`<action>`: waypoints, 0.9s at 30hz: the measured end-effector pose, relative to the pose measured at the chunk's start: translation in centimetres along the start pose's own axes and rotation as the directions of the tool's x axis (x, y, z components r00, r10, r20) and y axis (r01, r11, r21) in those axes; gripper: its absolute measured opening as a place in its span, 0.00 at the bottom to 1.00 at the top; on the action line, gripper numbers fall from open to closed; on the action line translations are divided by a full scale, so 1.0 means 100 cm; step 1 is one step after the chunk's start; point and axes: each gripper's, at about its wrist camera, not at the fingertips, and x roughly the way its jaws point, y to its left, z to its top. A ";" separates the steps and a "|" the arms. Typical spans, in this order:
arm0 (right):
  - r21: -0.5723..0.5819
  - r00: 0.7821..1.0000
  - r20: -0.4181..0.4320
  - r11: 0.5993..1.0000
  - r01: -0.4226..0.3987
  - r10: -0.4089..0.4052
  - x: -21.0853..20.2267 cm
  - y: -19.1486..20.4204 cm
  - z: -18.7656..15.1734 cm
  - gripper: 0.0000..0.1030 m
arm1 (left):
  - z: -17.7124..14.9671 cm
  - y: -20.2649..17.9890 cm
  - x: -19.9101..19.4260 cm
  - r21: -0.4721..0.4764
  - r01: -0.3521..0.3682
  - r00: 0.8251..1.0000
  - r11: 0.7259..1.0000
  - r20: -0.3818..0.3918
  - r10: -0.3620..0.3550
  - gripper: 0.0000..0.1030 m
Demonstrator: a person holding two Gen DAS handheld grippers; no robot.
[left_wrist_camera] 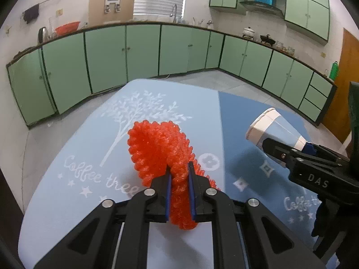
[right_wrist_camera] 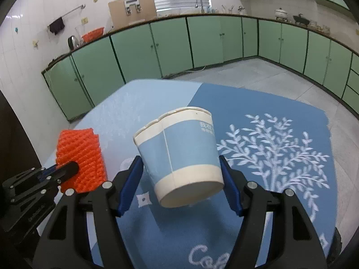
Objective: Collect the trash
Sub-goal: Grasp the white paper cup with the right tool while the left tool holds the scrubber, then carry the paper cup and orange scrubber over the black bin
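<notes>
My left gripper (left_wrist_camera: 179, 174) is shut on an orange foam net (left_wrist_camera: 161, 148) and holds it above the blue tablecloth (left_wrist_camera: 89, 148). The net also shows in the right wrist view (right_wrist_camera: 80, 154) at the left, with the left gripper (right_wrist_camera: 67, 168) clamped on it. My right gripper (right_wrist_camera: 181, 174) is shut on a blue and white paper cup (right_wrist_camera: 181, 148), gripped near its base with the dented rim pointing away, lifted off the table. In the left wrist view the cup (left_wrist_camera: 273, 127) hangs at the right in the right gripper (left_wrist_camera: 289, 150).
The table is covered by a light blue and dark blue cloth (right_wrist_camera: 269, 116) printed with white trees. Green kitchen cabinets (left_wrist_camera: 143, 49) line the far walls, with grey floor (right_wrist_camera: 258, 71) between them and the table. A wooden door (left_wrist_camera: 345, 85) is at the right.
</notes>
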 end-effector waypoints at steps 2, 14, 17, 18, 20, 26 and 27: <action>0.005 1.000 0.013 1.000 0.009 -0.009 -0.013 -0.004 0.000 0.63 | 0.002 -0.006 -0.006 0.009 0.014 1.000 1.000 0.012 -0.014 0.12; 0.074 0.990 0.101 0.993 0.090 -0.097 -0.105 -0.043 -0.014 0.63 | 0.009 -0.071 -0.051 0.101 0.152 0.985 0.983 0.072 -0.159 0.12; 0.086 0.984 0.119 0.989 0.120 -0.130 -0.128 -0.054 -0.022 0.63 | 0.006 -0.093 -0.060 0.130 0.197 0.975 0.972 0.074 -0.208 0.12; 0.093 0.982 0.124 0.987 0.128 -0.139 -0.135 -0.058 -0.025 0.63 | 0.005 -0.101 -0.063 0.141 0.214 0.972 0.967 0.072 -0.225 0.12; 0.112 0.977 0.137 0.983 0.147 -0.161 -0.151 -0.068 -0.032 0.63 | 0.002 -0.116 -0.068 0.162 0.243 0.964 0.957 0.069 -0.256 0.12; 0.164 0.958 0.158 0.963 0.214 -0.240 -0.195 -0.098 -0.058 0.64 | -0.008 -0.164 -0.083 0.224 0.322 0.938 0.920 0.056 -0.342 0.12; 0.175 0.954 0.159 0.958 0.227 -0.255 -0.203 -0.104 -0.064 0.64 | -0.009 -0.170 -0.085 0.234 0.332 0.934 0.914 0.055 -0.353 0.12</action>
